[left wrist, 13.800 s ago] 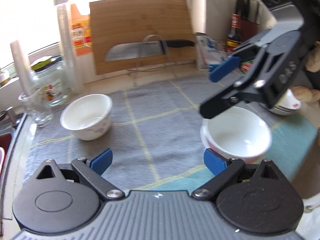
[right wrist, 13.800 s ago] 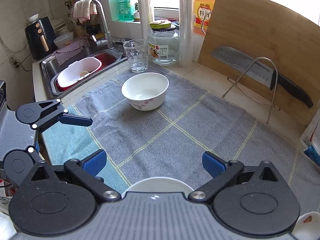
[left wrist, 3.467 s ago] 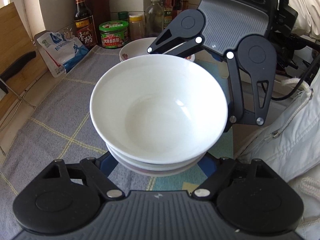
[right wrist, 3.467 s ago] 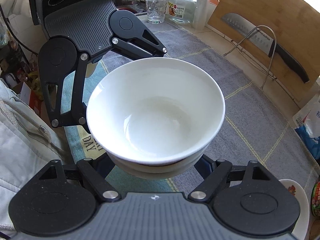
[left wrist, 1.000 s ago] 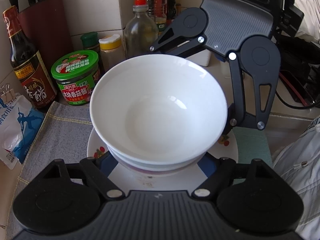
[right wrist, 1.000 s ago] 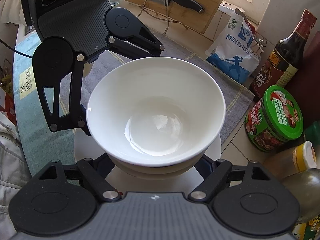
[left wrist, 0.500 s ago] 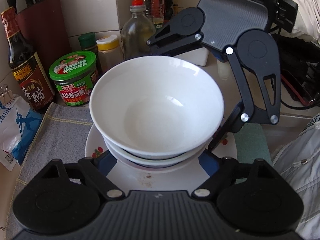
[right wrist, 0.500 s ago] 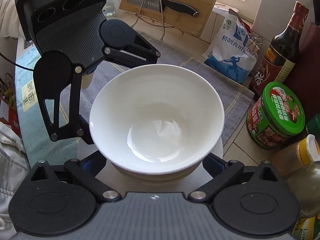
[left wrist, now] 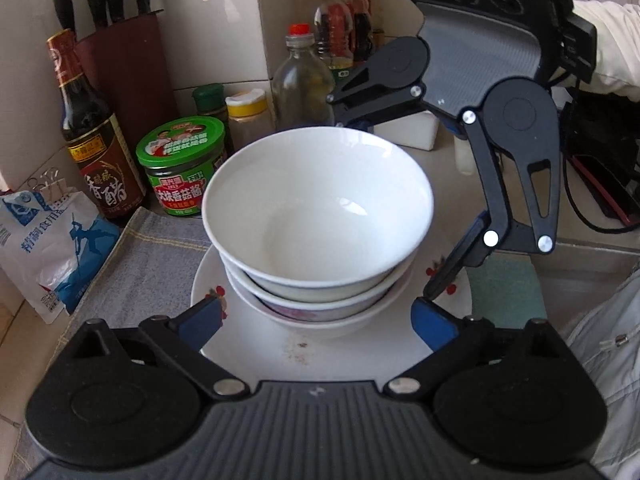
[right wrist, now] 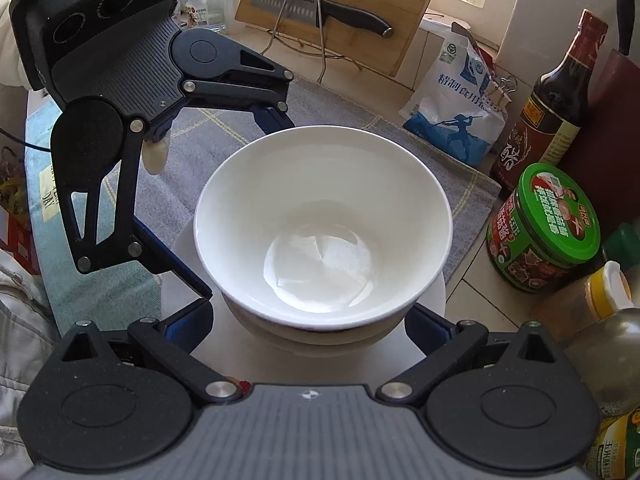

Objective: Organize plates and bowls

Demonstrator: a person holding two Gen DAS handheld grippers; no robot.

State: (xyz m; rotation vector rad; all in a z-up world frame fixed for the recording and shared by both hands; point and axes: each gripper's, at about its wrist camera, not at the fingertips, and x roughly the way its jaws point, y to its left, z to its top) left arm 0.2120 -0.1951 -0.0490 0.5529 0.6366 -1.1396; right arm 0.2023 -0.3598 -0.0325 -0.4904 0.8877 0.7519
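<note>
A stack of three white bowls [left wrist: 320, 216] stands on a flower-patterned plate [left wrist: 320, 352] at the counter's corner. My left gripper [left wrist: 316, 324] straddles the near side of the stack. Its jaws are opening, and both blue pads [left wrist: 200, 320] stand clear of the lowest bowl. My right gripper [left wrist: 384, 206] reaches in from the far side, open, with its fingers apart from the bowls. In the right wrist view the same bowls [right wrist: 324, 220] sit on the plate [right wrist: 432, 292] between the spread fingers of my right gripper [right wrist: 310, 328]. My left gripper [right wrist: 236, 196] is opposite.
A dark vinegar bottle [left wrist: 92, 152], a green-lidded jar [left wrist: 180, 164], spice jars, oil bottles [left wrist: 304, 80] and a knife block [left wrist: 124, 68] crowd the wall behind the plate. A salt bag [left wrist: 44, 244] lies left on the grey cloth [left wrist: 140, 264]. A cutting board with a knife [right wrist: 340, 8] leans farther back.
Both grippers have spread their jaws and let go of the bowl stack, which has settled onto the plate. Neither hand has shifted much.
</note>
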